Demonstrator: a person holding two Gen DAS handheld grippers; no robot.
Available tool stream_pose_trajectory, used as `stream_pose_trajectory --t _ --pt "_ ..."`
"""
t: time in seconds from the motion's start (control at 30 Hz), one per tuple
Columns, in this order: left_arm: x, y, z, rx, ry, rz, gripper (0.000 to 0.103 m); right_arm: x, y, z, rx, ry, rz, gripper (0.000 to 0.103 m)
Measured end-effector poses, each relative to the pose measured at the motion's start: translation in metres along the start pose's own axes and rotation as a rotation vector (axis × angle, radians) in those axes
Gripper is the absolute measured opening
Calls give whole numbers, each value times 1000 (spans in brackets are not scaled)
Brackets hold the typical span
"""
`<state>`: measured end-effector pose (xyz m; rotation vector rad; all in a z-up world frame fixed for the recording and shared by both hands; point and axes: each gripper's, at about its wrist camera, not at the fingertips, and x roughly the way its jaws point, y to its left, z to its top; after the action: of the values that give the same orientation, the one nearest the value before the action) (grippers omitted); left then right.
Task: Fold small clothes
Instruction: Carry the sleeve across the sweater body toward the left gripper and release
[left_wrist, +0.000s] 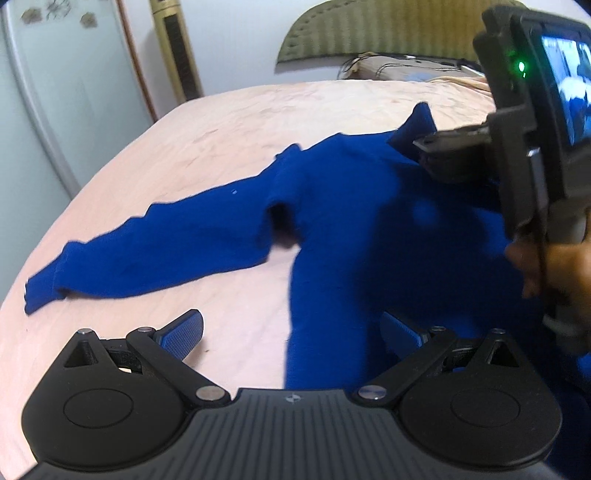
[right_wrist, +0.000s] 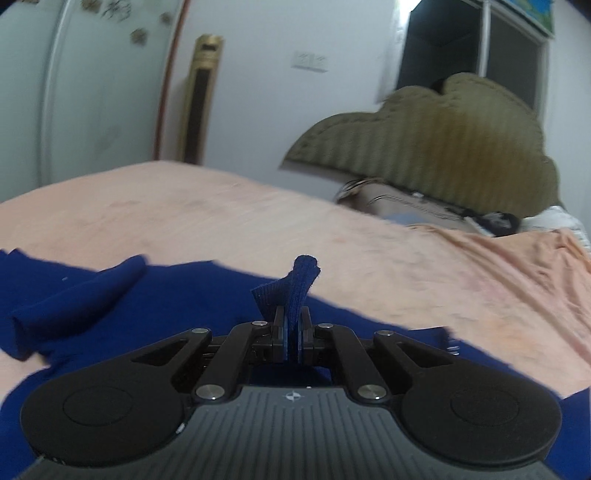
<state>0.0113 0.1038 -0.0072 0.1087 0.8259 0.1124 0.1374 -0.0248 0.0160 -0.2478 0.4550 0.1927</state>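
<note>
A small blue sweater (left_wrist: 354, 206) lies spread on a pink bedsheet (left_wrist: 229, 122), one sleeve (left_wrist: 147, 243) stretched out to the left. My left gripper (left_wrist: 291, 332) stands open above the sweater's lower edge, nothing between its fingers. In the left wrist view my right gripper (left_wrist: 424, 147) comes in from the right, held by a hand (left_wrist: 554, 269), and pinches the other sleeve's cuff over the garment's body. The right wrist view shows that gripper (right_wrist: 293, 325) shut on the ribbed blue cuff (right_wrist: 301, 280), which sticks up between the pads above the sweater (right_wrist: 184, 295).
A padded olive headboard (right_wrist: 424, 147) and a cardboard box (right_wrist: 399, 206) stand at the bed's far end. A tall gold appliance (right_wrist: 201, 96) and a pale wardrobe (right_wrist: 74, 92) line the wall to the left. The bed's edge (left_wrist: 110, 170) curves along the left.
</note>
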Motion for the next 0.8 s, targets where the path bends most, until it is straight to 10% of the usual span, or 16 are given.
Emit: stream_pose_trajectory --t 0.47,0.63,0.8 --pt "2 11 -4 -22 16 2 103 8 45 4 28 21 103 8" --pt "-1 15 -5 -21 7 25 103 12 31 1 127 89 190 41" --pt "4 19 -4 -57 36 2 103 -13 -7 1 322 59 260 53"
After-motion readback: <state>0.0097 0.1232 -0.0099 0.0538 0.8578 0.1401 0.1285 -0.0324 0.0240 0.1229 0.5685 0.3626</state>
